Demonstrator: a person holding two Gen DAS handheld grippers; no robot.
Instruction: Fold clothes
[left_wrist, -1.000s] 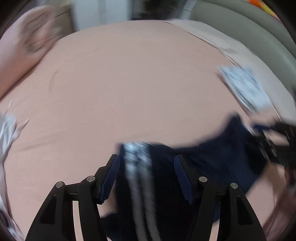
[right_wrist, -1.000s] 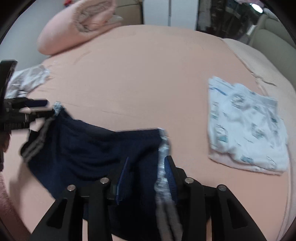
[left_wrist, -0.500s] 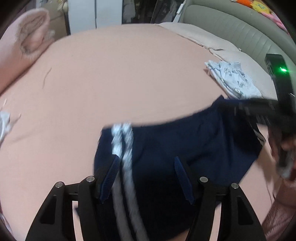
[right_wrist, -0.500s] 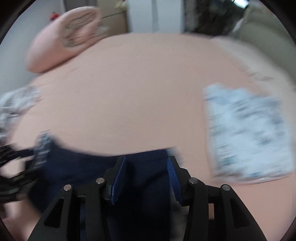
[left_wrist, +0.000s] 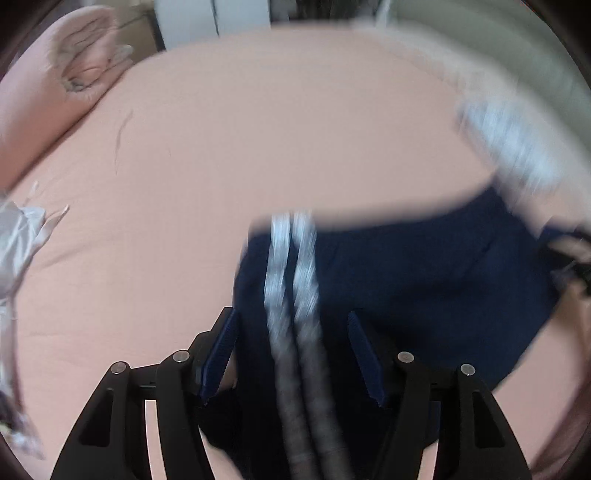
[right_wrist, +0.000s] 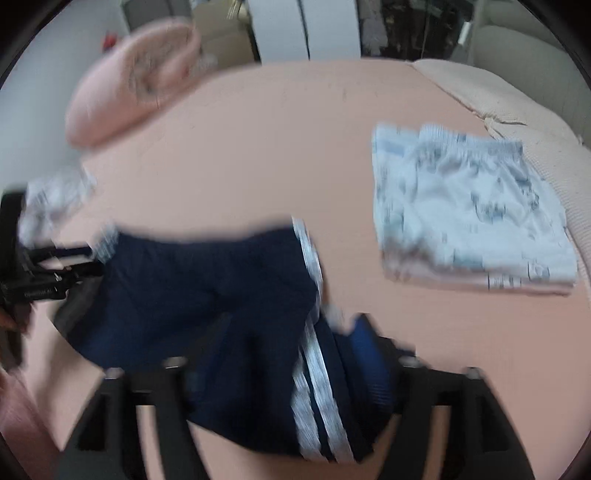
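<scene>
Navy shorts with two white side stripes (left_wrist: 406, 266) hang spread between my two grippers above the pink bed; they also show in the right wrist view (right_wrist: 207, 295). My left gripper (left_wrist: 291, 350) has its blue pads apart, with the striped edge of the shorts running between them. My right gripper (right_wrist: 295, 354) is blurred and largely covered by the striped edge; cloth lies between its fingers. The left gripper appears at the left edge of the right wrist view (right_wrist: 40, 273), at the shorts' other corner.
A folded white patterned garment (right_wrist: 469, 214) lies on the pink bed sheet (right_wrist: 258, 147) at the right. A pink pillow (right_wrist: 136, 77) sits at the far left. Crumpled white clothes (left_wrist: 18, 236) lie at the left edge. A beige headboard stands behind.
The shorts have been lifted and swung, now spread wider between the two grippers. Both views have shifted and are motion blurred. The right gripper has widened around the striped edge.
</scene>
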